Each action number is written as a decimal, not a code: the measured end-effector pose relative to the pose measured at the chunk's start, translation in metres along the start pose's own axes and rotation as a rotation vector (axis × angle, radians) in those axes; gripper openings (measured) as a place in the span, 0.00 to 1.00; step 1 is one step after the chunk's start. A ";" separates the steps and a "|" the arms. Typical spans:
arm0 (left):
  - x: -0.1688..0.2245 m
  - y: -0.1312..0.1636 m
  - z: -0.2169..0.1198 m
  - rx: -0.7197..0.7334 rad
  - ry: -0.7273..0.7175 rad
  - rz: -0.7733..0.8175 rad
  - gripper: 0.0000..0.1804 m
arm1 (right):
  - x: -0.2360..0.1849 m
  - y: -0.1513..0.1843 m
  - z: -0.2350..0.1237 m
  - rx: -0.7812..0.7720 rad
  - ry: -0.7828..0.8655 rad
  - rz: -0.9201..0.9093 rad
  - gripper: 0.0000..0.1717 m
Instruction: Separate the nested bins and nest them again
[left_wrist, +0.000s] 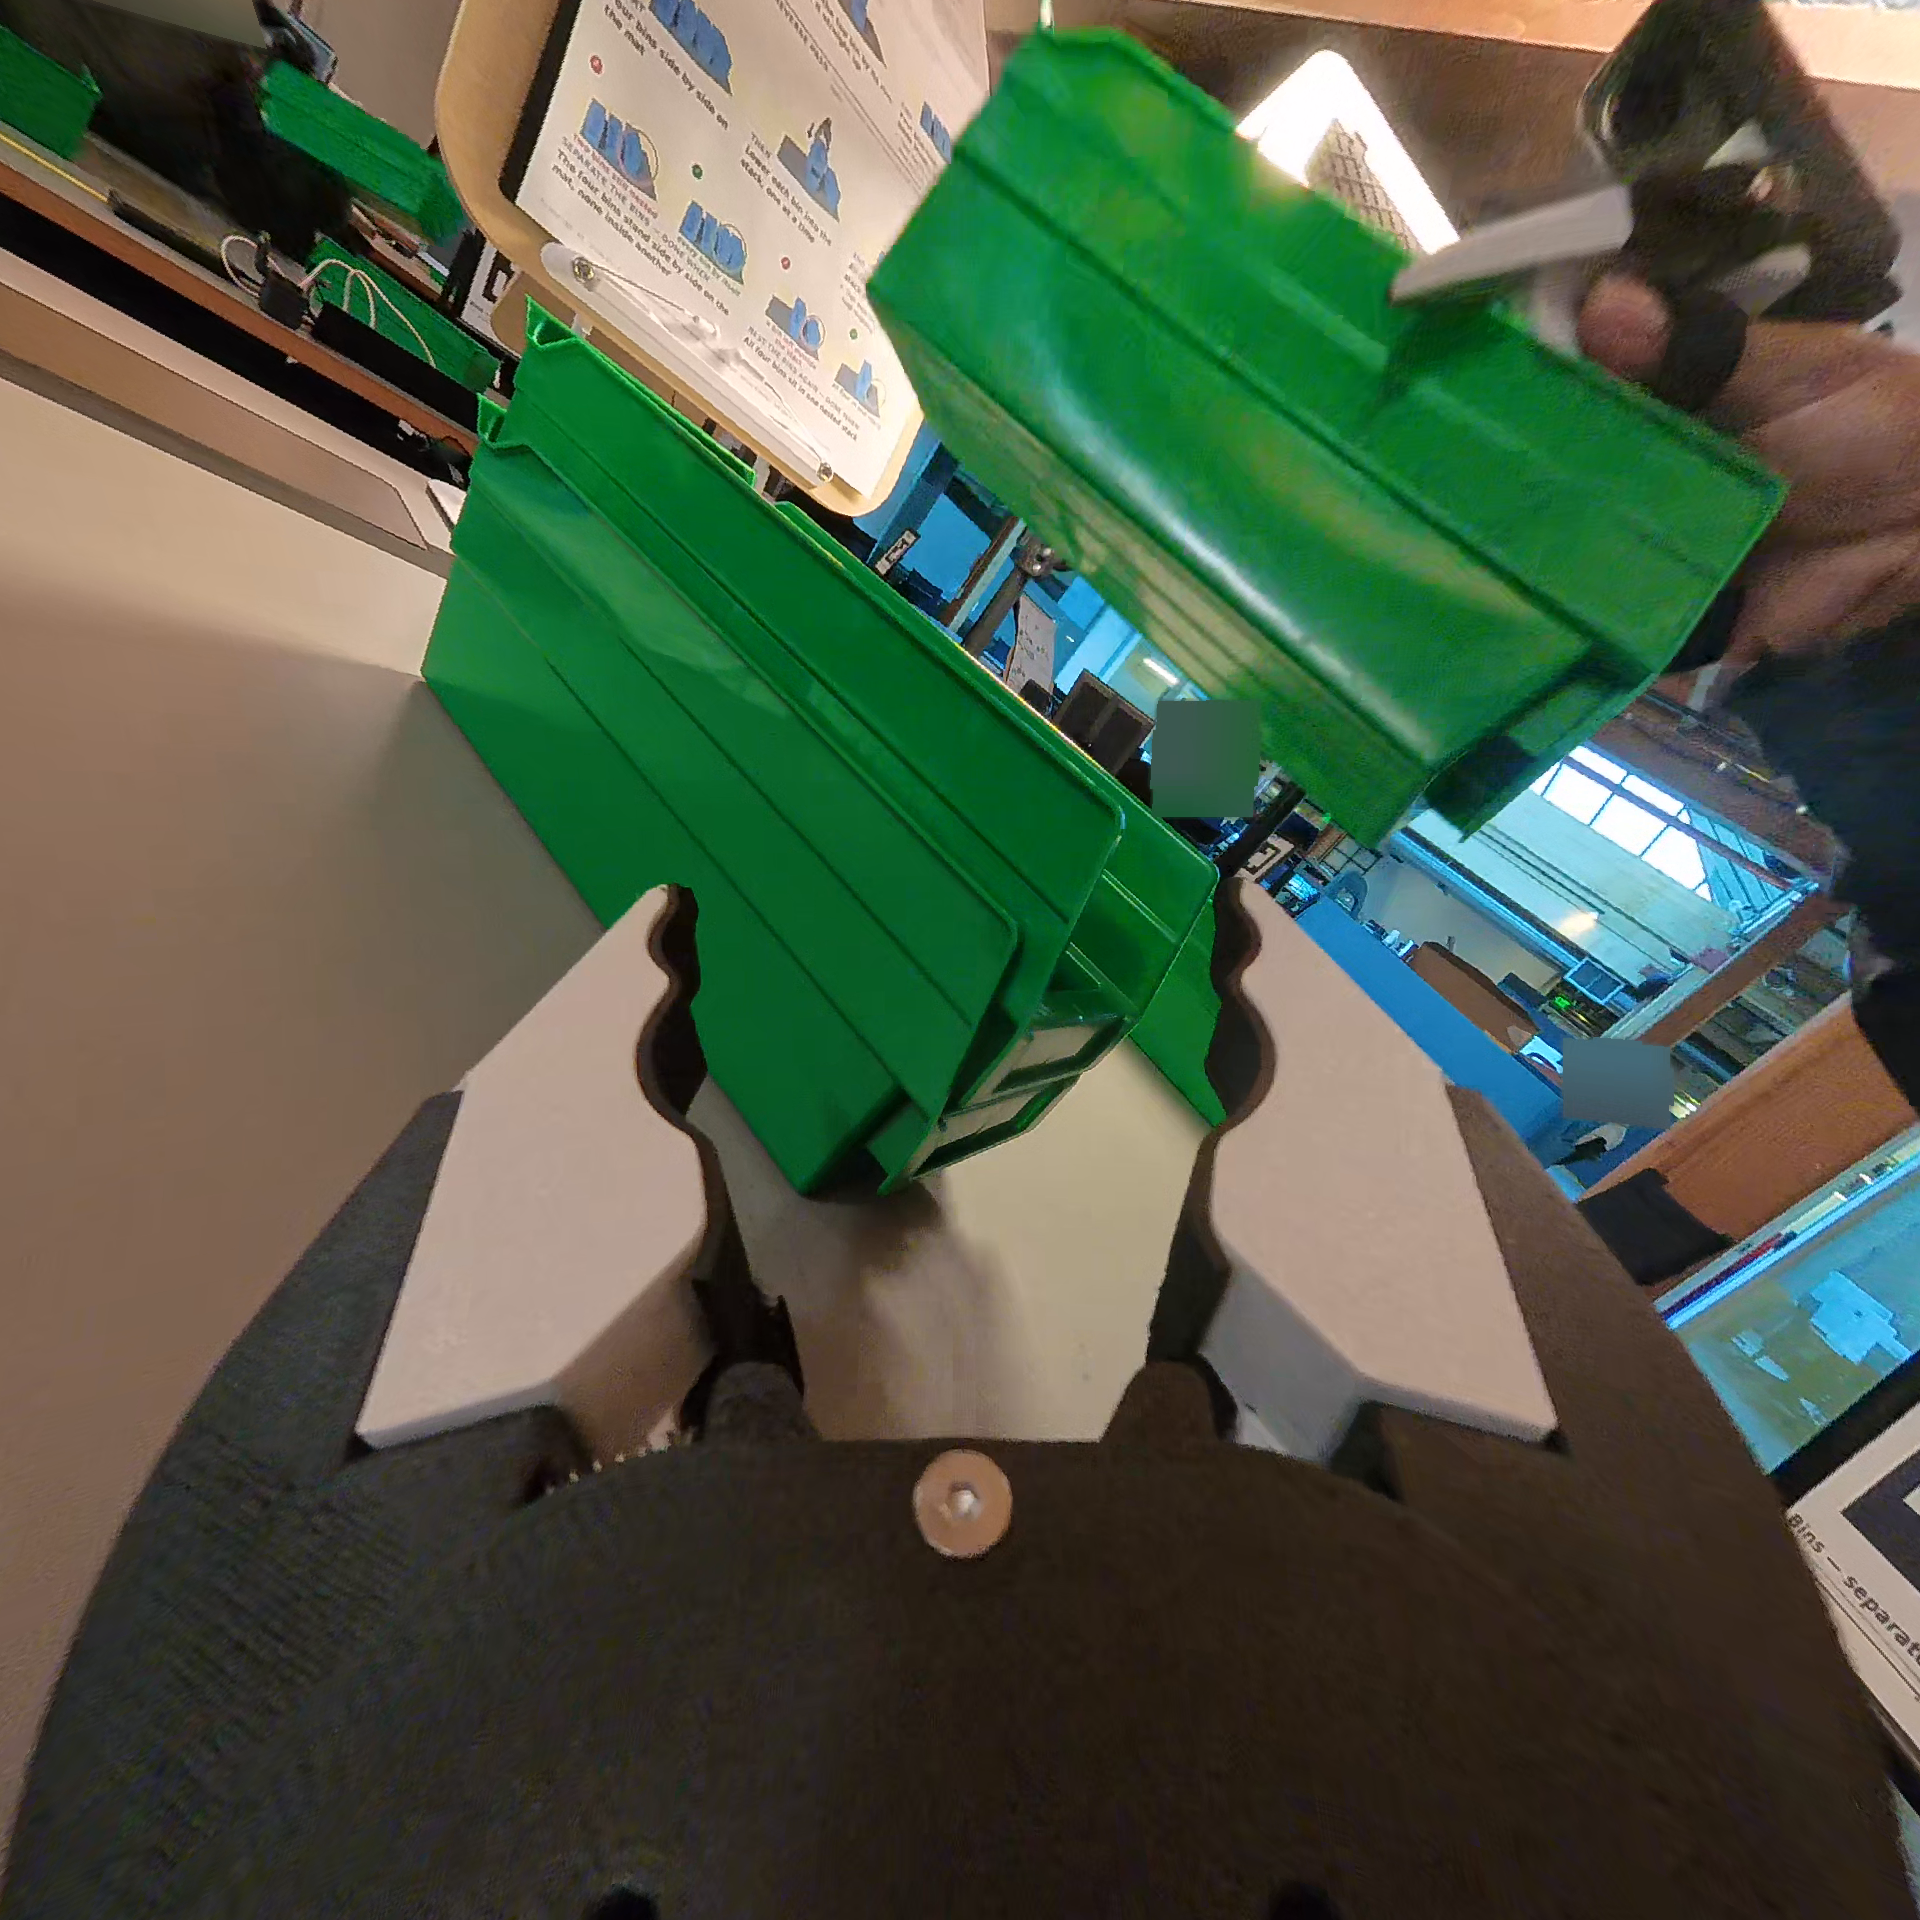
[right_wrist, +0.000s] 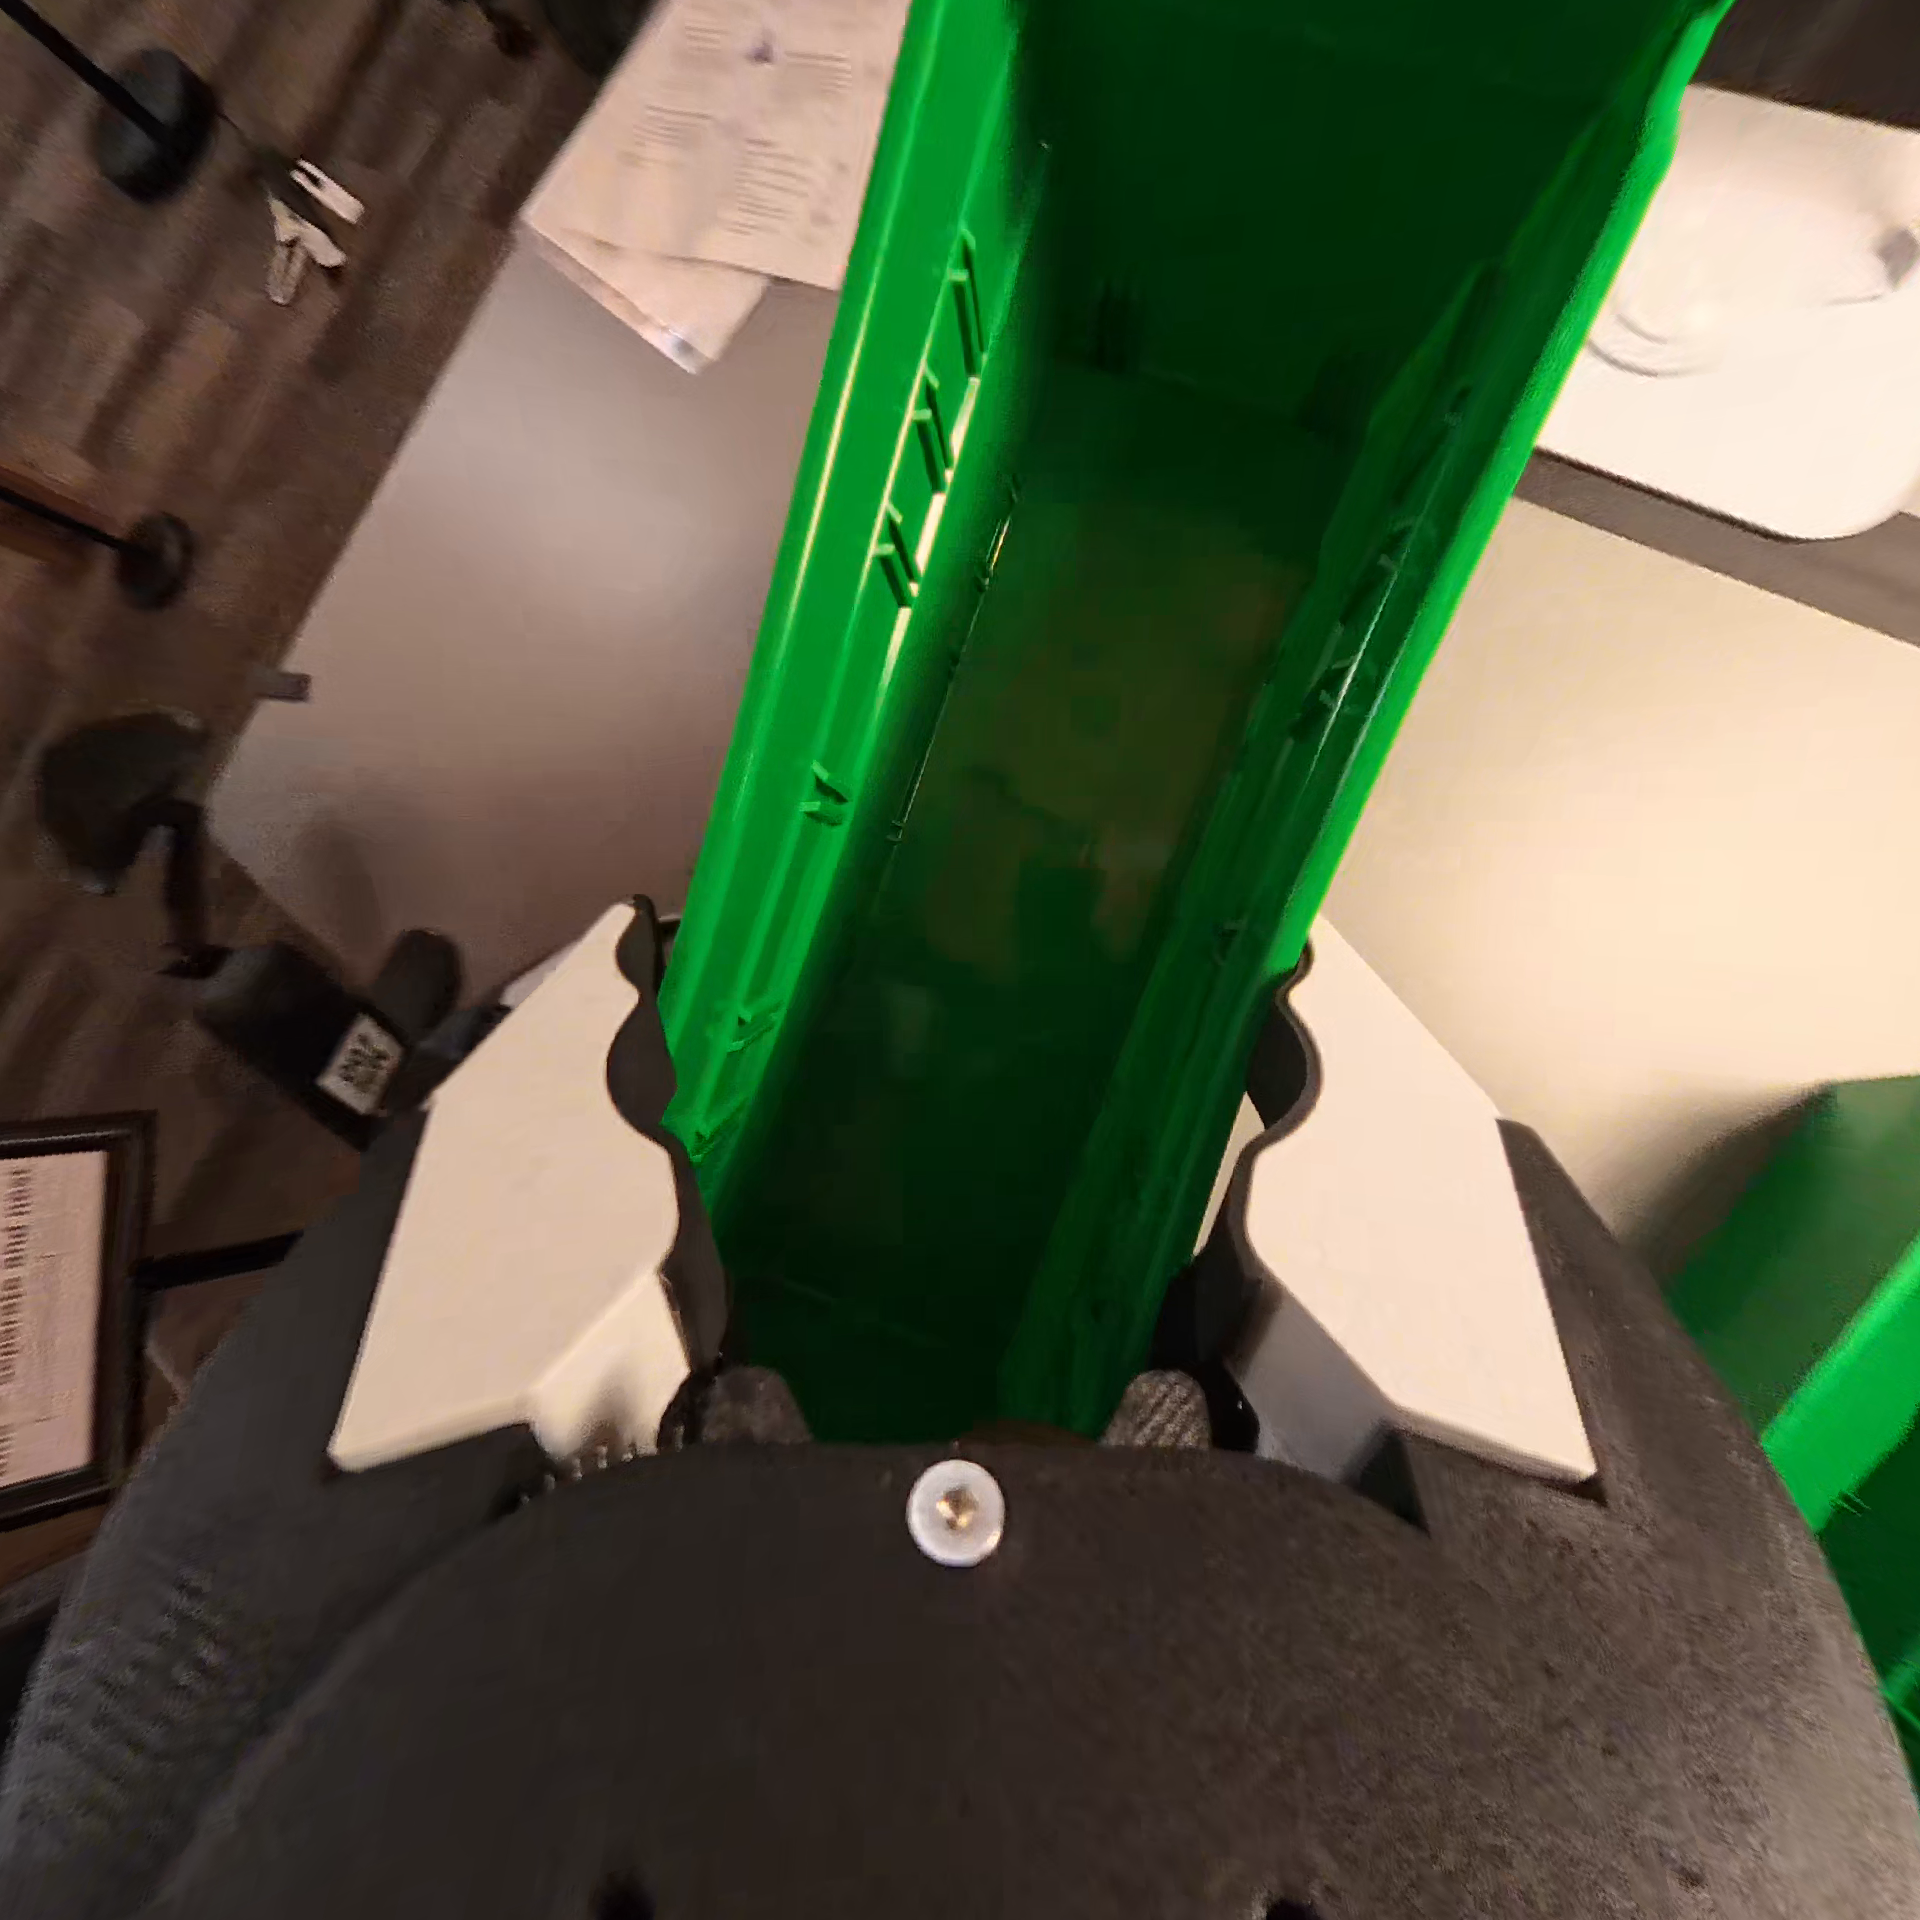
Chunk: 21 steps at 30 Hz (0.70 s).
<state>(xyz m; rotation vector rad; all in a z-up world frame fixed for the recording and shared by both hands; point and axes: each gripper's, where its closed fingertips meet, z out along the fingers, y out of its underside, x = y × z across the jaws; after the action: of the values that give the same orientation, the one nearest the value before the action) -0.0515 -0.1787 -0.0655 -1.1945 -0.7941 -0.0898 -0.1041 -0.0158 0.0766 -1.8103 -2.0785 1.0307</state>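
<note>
Your right gripper (right_wrist: 966, 1039) has its fingers (right_wrist: 540, 1164) clamped across the width of one green bin (left_wrist: 1299, 416), pads pressing on both long side walls, and you hold it in the air, tilted, above and to the right of the remaining nested stack (left_wrist: 748, 790). That stack stands on the pale worktop (left_wrist: 208, 831), with your left gripper (left_wrist: 951, 997) at its near end: its fingers (left_wrist: 561, 1143) straddle the stack's corner, the left pad seems to touch the outer wall, but a sliver of gap shows by the right pad, so I judge it open around the stack rather than gripping it. The main risk sits with the lifted bin: the walls are smooth, tapered plastic, and a squeeze across an open-topped box can flex them inward, so the bin may slide or pivot out if you swing it fast. Setting it down tilted could catch an edge on the worktop and tip it over. It also hangs close enough to the stack that a careless descent may clip the rims and shove the stack, which nothing firmly restrains. An instruction board (left_wrist: 727, 208) stands just behind the stack, so keep the swing clear of it.
</note>
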 end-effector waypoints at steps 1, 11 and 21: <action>0.000 0.000 0.000 0.001 -0.001 0.000 0.54 | -0.012 -0.003 0.003 0.002 -0.019 -0.002 0.67; 0.001 -0.004 -0.003 0.030 -0.003 0.012 0.53 | -0.043 0.010 0.078 -0.050 -0.041 0.062 0.68; 0.001 -0.003 -0.003 0.025 -0.001 0.007 0.53 | -0.026 0.019 0.116 -0.074 0.118 0.022 0.70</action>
<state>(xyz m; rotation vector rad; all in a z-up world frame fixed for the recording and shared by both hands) -0.0508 -0.1819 -0.0627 -1.1734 -0.7896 -0.0732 -0.1492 -0.0827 -0.0133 -1.8848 -2.0567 0.8408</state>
